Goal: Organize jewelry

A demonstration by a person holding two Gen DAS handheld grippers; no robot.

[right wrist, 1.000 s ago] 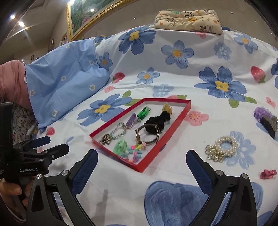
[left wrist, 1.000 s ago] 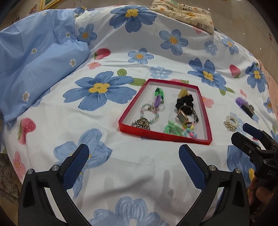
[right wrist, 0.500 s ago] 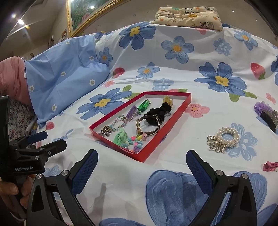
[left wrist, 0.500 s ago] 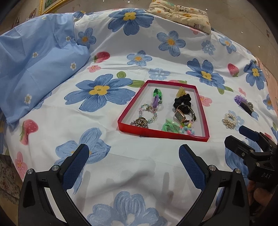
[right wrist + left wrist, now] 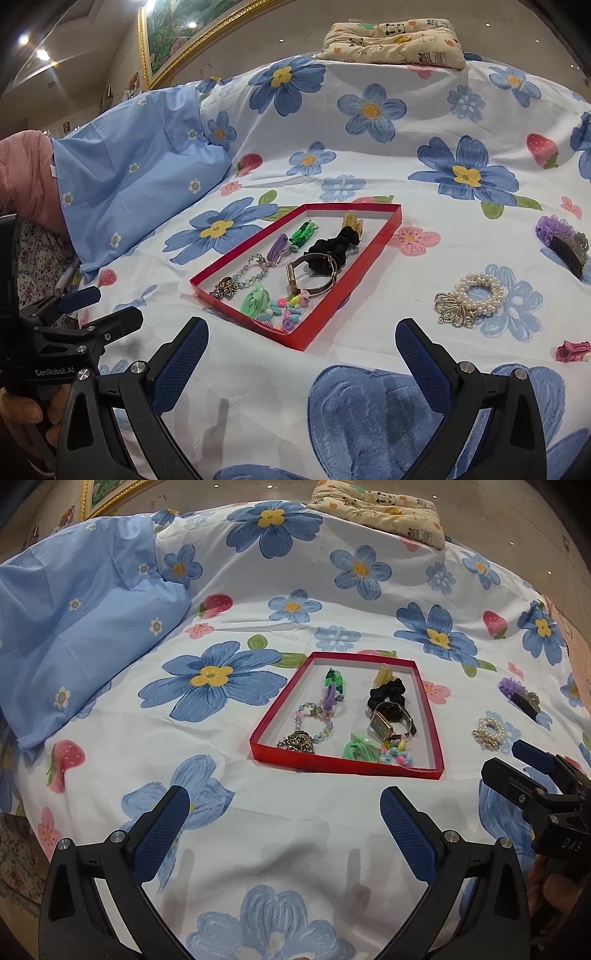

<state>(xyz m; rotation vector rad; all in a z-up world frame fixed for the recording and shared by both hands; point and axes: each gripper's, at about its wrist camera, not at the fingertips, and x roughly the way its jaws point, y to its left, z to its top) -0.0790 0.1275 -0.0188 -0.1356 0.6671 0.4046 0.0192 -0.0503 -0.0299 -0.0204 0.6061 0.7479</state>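
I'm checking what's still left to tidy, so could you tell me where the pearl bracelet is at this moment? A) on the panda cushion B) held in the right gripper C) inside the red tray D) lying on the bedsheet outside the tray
D: the pearl bracelet lies on the floral bedsheet, apart from the red tray, with both grippers open and empty.

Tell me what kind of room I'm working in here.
Most likely a bedroom: the work surface is a bed under a flowered sheet, with a blue pillow at one side, a small quilted cushion at the far end and a framed picture on the wall.
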